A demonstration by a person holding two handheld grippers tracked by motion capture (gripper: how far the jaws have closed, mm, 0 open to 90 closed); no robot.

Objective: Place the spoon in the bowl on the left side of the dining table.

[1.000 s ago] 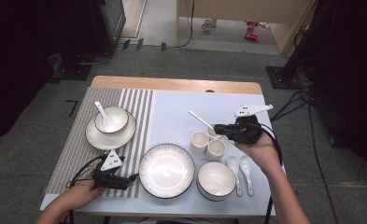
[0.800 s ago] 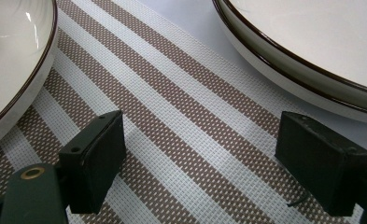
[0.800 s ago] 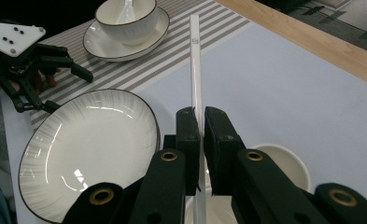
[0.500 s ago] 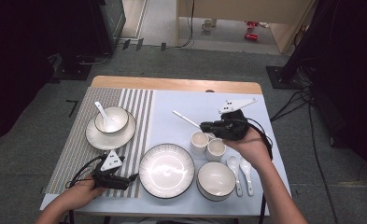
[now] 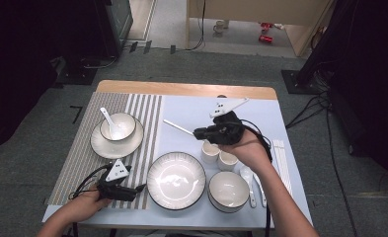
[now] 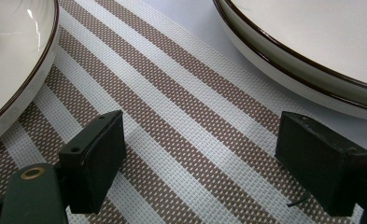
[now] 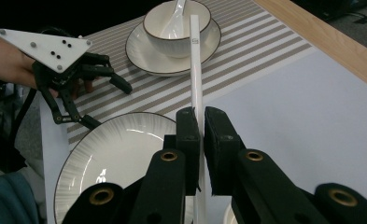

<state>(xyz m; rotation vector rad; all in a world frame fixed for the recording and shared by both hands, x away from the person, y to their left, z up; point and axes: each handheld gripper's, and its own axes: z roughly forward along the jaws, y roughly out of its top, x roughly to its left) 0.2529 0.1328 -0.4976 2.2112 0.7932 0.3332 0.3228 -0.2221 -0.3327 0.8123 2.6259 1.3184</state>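
Observation:
My right gripper (image 5: 197, 132) hovers above the two small cups (image 5: 217, 155), shut on a white chopstick (image 5: 177, 127) that sticks out to the left over the pale blue table. In the right gripper view the chopstick (image 7: 194, 60) runs up from between the closed jaws (image 7: 201, 119) toward the bowl on a saucer (image 7: 175, 29). My left gripper (image 5: 138, 188) rests low on the striped placemat (image 5: 78, 153) beside the large plate (image 5: 176, 180). Its jaws (image 6: 200, 140) stand open over bare mat.
A bowl holding a spoon sits on a saucer (image 5: 117, 129) at the left. Another bowl (image 5: 228, 191) and two white spoons (image 5: 253, 181) lie at the front right. More white chopsticks (image 5: 281, 155) lie near the table's right edge.
My right gripper has carried the chopstick leftward and slightly up, from beside the cups to above them. The left gripper has stayed put.

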